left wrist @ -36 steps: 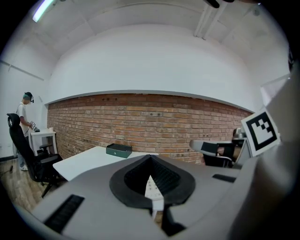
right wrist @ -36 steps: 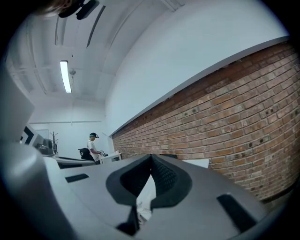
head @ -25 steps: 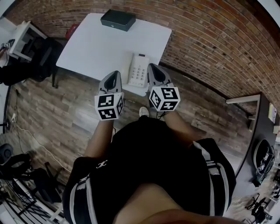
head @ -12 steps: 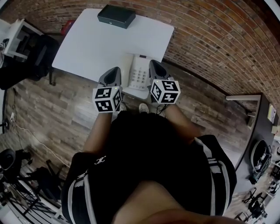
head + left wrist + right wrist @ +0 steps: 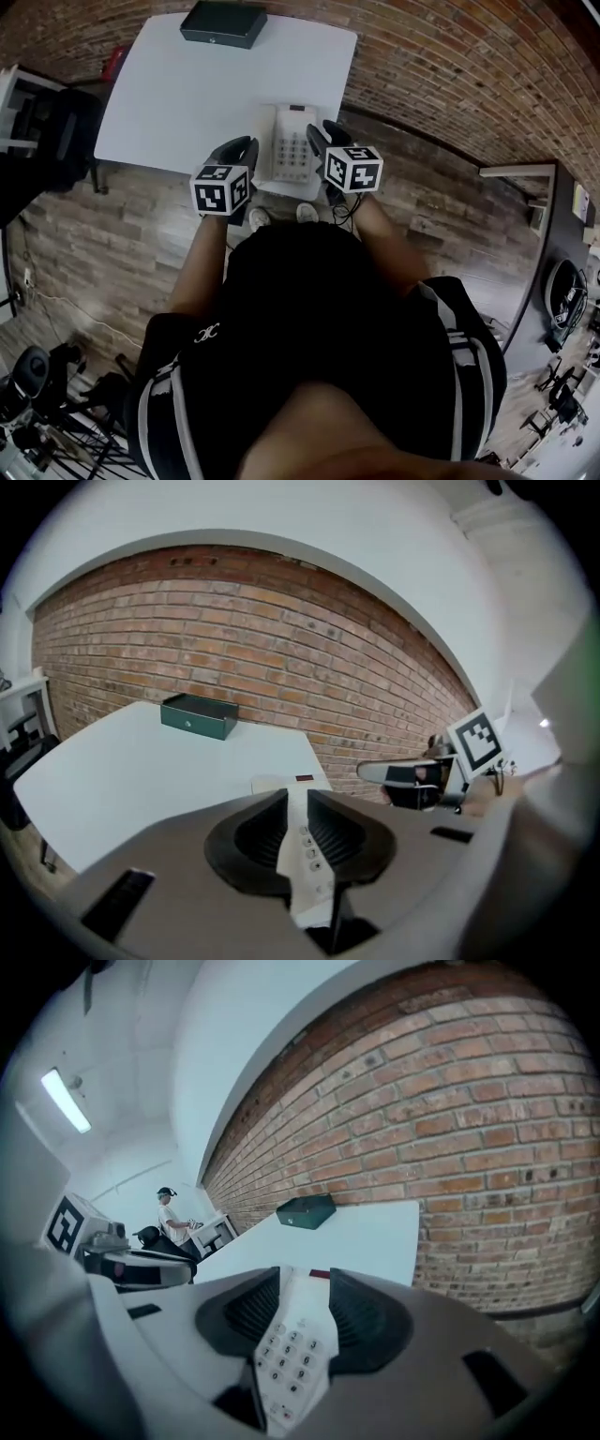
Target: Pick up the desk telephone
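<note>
The white desk telephone (image 5: 291,150) lies near the front edge of the white table (image 5: 169,103), handset on its left. My left gripper (image 5: 246,143) hovers just left of the phone. Its jaws are opening and stand a narrow slit apart, with only the keypad (image 5: 309,850) showing beyond them. My right gripper (image 5: 316,131) sits at the phone's right side. Its jaws are opening wider, and the phone (image 5: 291,1358) lies ahead and below their gap. Neither gripper touches the phone. In the gripper views, the left gripper (image 5: 298,806) and right gripper (image 5: 305,1283) hold nothing.
A dark green box (image 5: 223,23) rests at the table's far edge against the brick wall (image 5: 441,66). Black gear (image 5: 47,141) stands left of the table. A person (image 5: 171,1215) is at a far desk. Wood floor lies below.
Both grippers have moved forward and down from the table's near edge to either side of the phone. Both pairs of jaws have parted, the right more than the left.
</note>
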The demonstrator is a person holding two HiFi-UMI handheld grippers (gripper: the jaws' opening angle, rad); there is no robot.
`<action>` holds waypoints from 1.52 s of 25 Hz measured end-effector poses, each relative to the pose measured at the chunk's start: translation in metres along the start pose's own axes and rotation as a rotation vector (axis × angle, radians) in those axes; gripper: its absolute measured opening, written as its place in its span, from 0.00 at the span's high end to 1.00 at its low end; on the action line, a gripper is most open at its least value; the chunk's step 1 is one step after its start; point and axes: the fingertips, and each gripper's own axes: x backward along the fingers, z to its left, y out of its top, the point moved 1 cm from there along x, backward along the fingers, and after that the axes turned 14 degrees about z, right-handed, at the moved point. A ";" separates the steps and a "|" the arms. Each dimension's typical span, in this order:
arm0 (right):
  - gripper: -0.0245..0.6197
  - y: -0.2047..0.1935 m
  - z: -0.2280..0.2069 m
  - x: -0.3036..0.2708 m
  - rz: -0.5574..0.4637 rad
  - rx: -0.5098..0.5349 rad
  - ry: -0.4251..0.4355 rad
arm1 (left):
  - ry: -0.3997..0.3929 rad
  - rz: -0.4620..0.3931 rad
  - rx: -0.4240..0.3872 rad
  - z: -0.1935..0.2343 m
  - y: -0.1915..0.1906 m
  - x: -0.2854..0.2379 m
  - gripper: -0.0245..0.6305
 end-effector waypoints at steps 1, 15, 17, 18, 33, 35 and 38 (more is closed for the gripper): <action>0.75 -0.006 -0.004 -0.005 0.018 -0.024 0.009 | -0.031 0.007 0.002 0.000 0.000 -0.004 0.85; 0.71 -0.037 -0.034 -0.058 0.148 -0.214 0.024 | -0.348 0.196 0.209 0.040 -0.025 -0.076 0.57; 0.70 -0.041 -0.038 -0.063 0.168 -0.229 0.026 | -0.382 0.225 0.238 0.042 -0.032 -0.086 0.54; 0.69 -0.042 -0.039 -0.066 0.180 -0.227 0.024 | -0.396 0.239 0.250 0.043 -0.035 -0.091 0.53; 0.67 -0.053 -0.037 -0.081 0.203 -0.368 0.140 | -0.618 0.258 0.319 0.040 -0.037 -0.109 0.49; 0.68 -0.053 -0.038 -0.079 0.202 -0.371 0.130 | -0.609 0.258 0.326 0.039 -0.037 -0.109 0.50; 0.69 -0.053 -0.038 -0.076 0.198 -0.372 0.112 | -0.589 0.255 0.316 0.037 -0.036 -0.107 0.52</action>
